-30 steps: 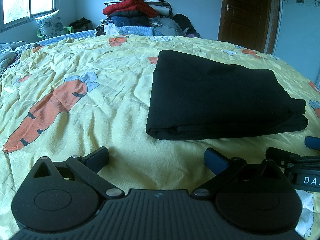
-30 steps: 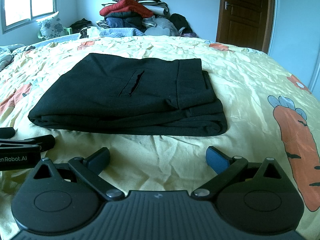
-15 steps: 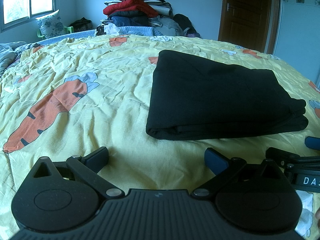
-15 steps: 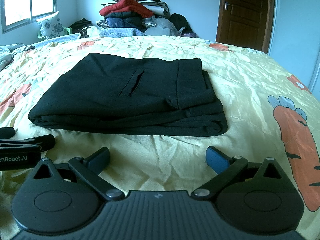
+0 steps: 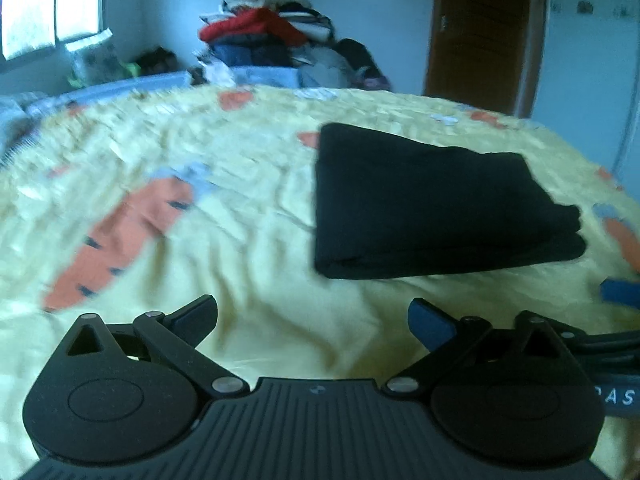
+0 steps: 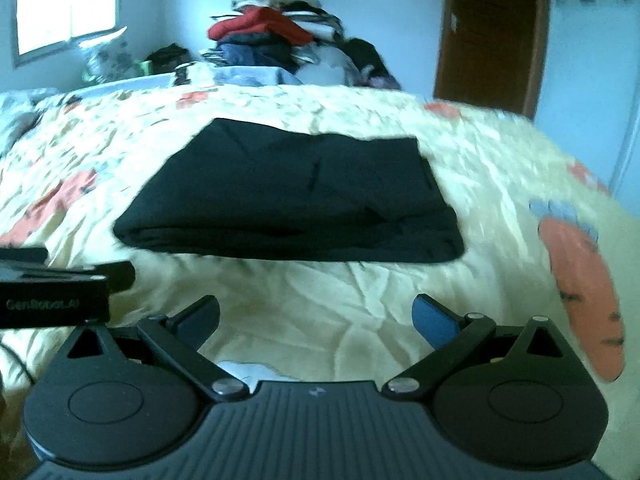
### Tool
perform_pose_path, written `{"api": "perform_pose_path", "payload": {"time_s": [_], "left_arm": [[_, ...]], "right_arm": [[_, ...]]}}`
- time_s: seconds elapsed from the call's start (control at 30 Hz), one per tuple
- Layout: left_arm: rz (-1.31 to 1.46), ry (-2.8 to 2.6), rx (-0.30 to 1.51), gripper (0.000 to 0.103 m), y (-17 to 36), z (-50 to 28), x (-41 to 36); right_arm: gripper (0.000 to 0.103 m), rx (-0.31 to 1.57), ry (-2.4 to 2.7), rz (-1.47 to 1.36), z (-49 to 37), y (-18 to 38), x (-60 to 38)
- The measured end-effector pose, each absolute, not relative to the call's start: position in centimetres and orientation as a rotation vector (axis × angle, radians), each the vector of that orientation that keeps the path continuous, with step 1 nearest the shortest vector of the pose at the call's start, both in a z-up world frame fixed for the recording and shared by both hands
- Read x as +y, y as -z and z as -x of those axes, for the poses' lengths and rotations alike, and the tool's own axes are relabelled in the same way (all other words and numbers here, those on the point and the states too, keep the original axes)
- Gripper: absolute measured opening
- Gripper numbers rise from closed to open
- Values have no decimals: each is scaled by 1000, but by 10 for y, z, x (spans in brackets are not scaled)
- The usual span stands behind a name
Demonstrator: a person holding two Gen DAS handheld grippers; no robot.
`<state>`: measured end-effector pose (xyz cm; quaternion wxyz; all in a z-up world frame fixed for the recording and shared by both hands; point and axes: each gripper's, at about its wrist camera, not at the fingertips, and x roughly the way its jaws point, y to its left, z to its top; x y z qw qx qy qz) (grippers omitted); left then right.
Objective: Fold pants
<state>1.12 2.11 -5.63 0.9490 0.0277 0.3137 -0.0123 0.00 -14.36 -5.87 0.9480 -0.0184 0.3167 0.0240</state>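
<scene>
A: The pants point(image 6: 296, 200) look done to me. They lie in a flat black stack in the middle of the bed point(image 6: 360, 304), layered edges facing us, nothing gripping them.

B: Agreed, the fold seems finished. Both tools are clear of the cloth. The left gripper point(image 5: 312, 320) hangs over bare sheet with its jaws spread wide and nothing between them, the pants ahead and off to its right.

A: The right gripper point(image 6: 316, 318) is the same: jaws wide, empty, the stack straight ahead but well apart from the fingertips.

B: So the job now, I'd guess, is leaving it alone. If they pull away, they should go up and back, not across the stack, or a finger could catch that loose right corner and drag a layer open.

A: Both views are blurred, so I can't judge the creases closely. Beyond it there's the clothes pile point(image 5: 264, 40), a window point(image 5: 52, 4) and a door point(image 5: 480, 32).
</scene>
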Motion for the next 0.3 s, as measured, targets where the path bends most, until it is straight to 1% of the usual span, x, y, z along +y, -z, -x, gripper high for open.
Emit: {"api": "perform_pose_path", "payload": {"time_s": [0.07,0.23,0.3], "left_arm": [[-89,-5,621,103,51,-3,23],[-14,-50,570,102,40,12,53],[-4,-79,575,103,38,12,66]], "right_arm": [[103,633,-46,96,6,55,-133],[103,602,-100,162,20,49,-119],[103,599,-119,179,23,50,-117]]}}
